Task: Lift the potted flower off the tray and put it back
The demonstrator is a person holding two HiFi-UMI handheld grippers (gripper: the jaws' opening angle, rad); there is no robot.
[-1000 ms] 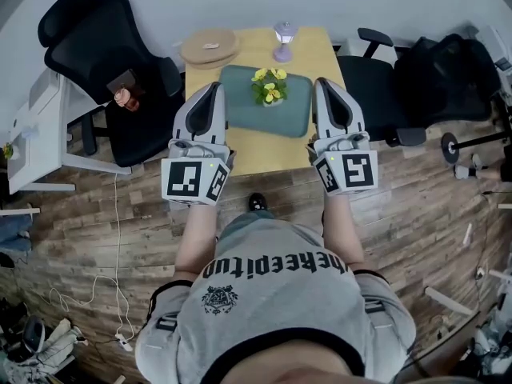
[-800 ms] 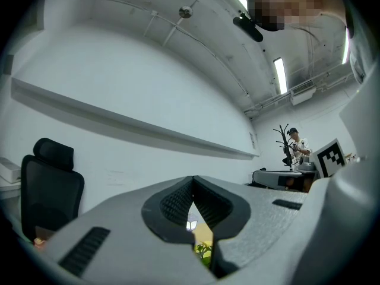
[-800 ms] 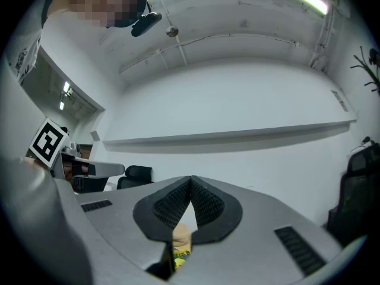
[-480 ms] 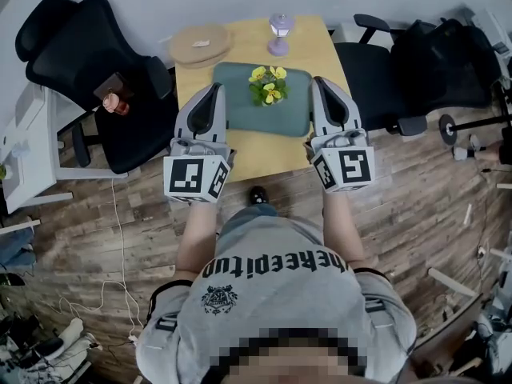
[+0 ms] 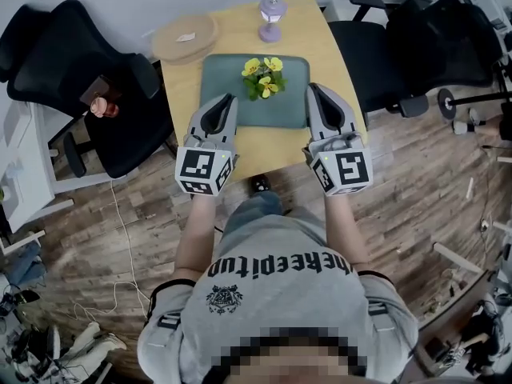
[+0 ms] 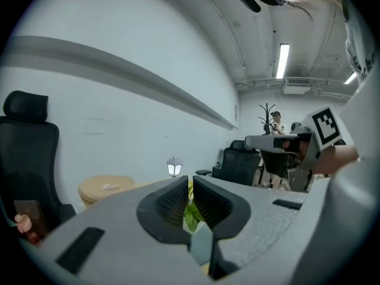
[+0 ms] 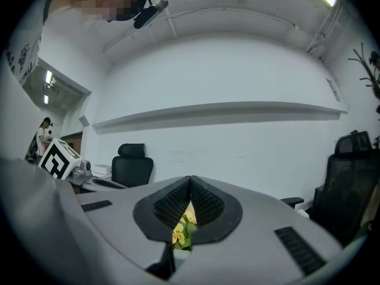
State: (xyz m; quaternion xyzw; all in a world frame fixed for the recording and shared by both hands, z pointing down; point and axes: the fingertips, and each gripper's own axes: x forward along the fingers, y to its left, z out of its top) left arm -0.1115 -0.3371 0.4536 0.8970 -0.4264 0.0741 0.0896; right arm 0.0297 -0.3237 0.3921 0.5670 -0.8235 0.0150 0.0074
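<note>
A small pot of yellow flowers [image 5: 262, 77] stands on a grey-green tray [image 5: 288, 106] on the wooden table [image 5: 240, 146]. My left gripper [image 5: 230, 98] hovers over the tray's near left corner, pointing roughly level, its jaws shut with nothing in them. At the tray's near right edge my right gripper [image 5: 312, 89] is likewise shut and empty. Both stay apart from the pot. In the left gripper view, green leaves [image 6: 191, 215] show behind the closed left gripper [image 6: 190, 180]. In the right gripper view, yellow blooms [image 7: 180, 230] show behind the closed right gripper [image 7: 190, 178].
A round beige board stack [image 5: 186, 37] and a small purple-based lantern [image 5: 271, 18] sit at the table's far side. Black office chairs stand left [image 5: 72, 62] and right [image 5: 376, 46] of the table; a black bag [image 5: 436, 42] lies at the right.
Both grippers have come down toward the table and the tray's near edge, the left one more. Jaws stayed shut. The pot has not moved.
</note>
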